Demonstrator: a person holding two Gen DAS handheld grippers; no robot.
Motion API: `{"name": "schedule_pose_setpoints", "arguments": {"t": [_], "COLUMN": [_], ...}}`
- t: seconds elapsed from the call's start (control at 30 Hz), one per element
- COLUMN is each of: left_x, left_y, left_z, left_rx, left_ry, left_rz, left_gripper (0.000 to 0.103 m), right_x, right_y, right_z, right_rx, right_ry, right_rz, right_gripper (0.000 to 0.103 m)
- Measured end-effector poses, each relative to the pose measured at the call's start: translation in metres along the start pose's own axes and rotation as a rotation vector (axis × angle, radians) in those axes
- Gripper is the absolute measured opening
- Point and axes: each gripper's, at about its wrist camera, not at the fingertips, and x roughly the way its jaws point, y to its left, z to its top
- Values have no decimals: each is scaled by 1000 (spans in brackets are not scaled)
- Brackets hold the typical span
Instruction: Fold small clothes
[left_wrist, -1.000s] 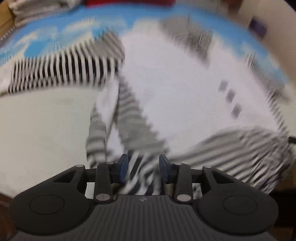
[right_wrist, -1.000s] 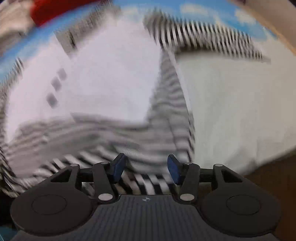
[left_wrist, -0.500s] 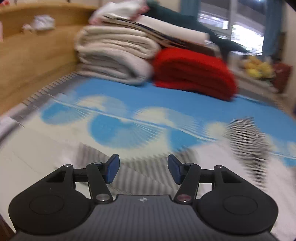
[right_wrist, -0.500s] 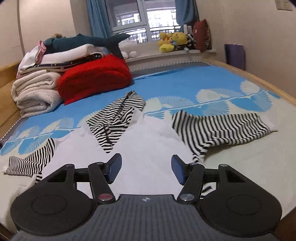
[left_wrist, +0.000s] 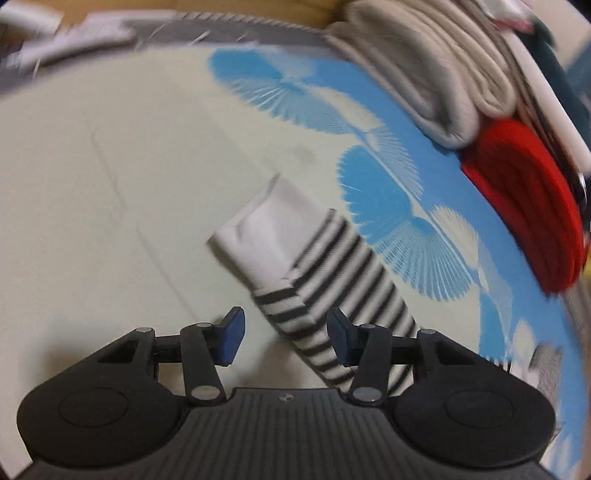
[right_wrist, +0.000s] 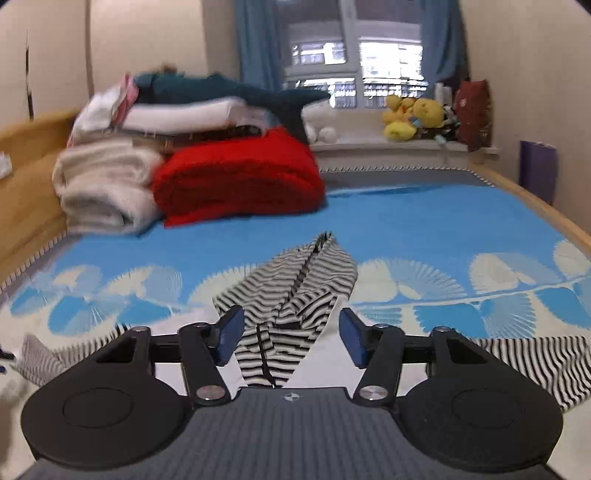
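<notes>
Your left gripper (left_wrist: 284, 338) is spread wide, holding nothing. The striped sleeve (left_wrist: 332, 280) lies right in front of it on the bed (left_wrist: 92, 184), long axis running diagonally from under the right-side finger up and away to the left, ending in a plain white cuff (left_wrist: 266, 229). The sleeve passes closer to the right-side finger than to the left one; whether it touches that finger you can't tell, some blur. The cuff end is flat, slightly creased, stripes black on white.

Your right gripper (right_wrist: 290, 334) is also released, nothing between the fingers. Ahead of it lies the striped hood or neck part of the top (right_wrist: 295, 291), pointing away toward the red blanket (right_wrist: 236, 177), zip line down the middle. Another striped sleeve (right_wrist: 535, 362) spreads off to the right, and a white body panel (right_wrist: 325, 373) sits below the fingers.

Judgement: the left gripper is the nearer one to this sleeve, so the next move looks like closing on the sleeve near the cuff and carrying it in across the body. The garment is spread out, no fold visible so far; early in the task.
</notes>
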Motion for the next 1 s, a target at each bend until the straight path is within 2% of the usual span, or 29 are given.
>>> {"name": "schedule_pose_setpoints", "arguments": {"t": [0.03,0.07,0.13,0.23,0.27,0.3,0.33,0.4,0.47,0.53,0.57,0.63,0.77,0.83,0.87,0.9,0.93,1.0], "left_x": [3,8,15,29,30,29,28,8,-22,-56,-70,-96,-129,-131,-128,-126,-125,-119], "left_y": [5,8,10,8,4,-1,-7,-31,-64,-106,-127,-169,-242,-275,-290,-300,-304,-304], "left_z": [1,4,8,7,7,8,9,7,-2,-21,-34,-69,-162,-212,-231,-248,-255,-253], "left_rx": [-27,-48,-83,-124,-116,-97,-72,24,125,219,257,321,440,525,575,612,621,589], "left_ry": [0,0,7,22,9,2,-9,-92,-198,-289,-313,-312,-200,-37,47,97,107,104], "left_rz": [-7,-17,-40,-20,-1,25,44,106,99,21,-41,-189,-491,-640,-684,-708,-713,-676], "left_gripper": [53,54,55,53,38,9,9,8,8,8,8,8,8,11,14,15,17,28], "right_x": [9,16,27,41,43,46,47,48,45,42,40,36,29,27,26,26,25,25], "right_y": [0,-1,-4,-6,-5,-4,-3,-6,-9,-13,-15,-20,-28,-30,-32,-34,-37,-43], "right_z": [0,-1,0,-3,-4,-4,-5,-5,-4,-7,-9,-15,-32,-40,-44,-47,-50,-56], "right_rx": [22,52,112,122,114,103,95,103,115,131,147,197,280,314,329,344,360,384], "right_ry": [37,58,92,127,131,135,142,146,147,153,161,176,225,241,250,258,265,280], "right_rz": [17,54,98,82,77,72,63,57,42,20,11,13,2,7,6,2,-1,-4], "right_gripper": [33,28,27,27,27,27,27,27,27,27,26,21,21,21,21,22,22,23]}}
